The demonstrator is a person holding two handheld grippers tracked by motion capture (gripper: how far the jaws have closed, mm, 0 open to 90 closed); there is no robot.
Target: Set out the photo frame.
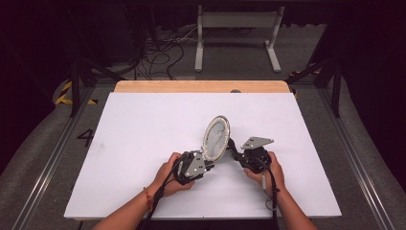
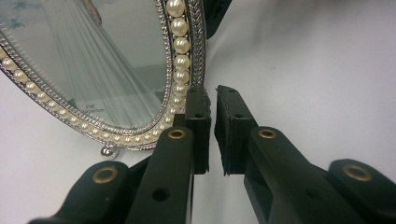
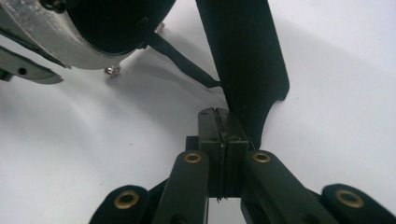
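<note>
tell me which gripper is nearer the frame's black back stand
Right. The right gripper sits shut at the back stand, while the left gripper is at the pearl frame's front rim.

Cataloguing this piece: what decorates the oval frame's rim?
A row of cream pearl beads set in silver beading on the oval frame, best in the left gripper view.

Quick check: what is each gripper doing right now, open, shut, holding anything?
Left gripper: jaws nearly closed, small gap, nothing between them; beside the oval picture frame.
Right gripper: shut, at the frame's black stand; grip unclear.
</note>
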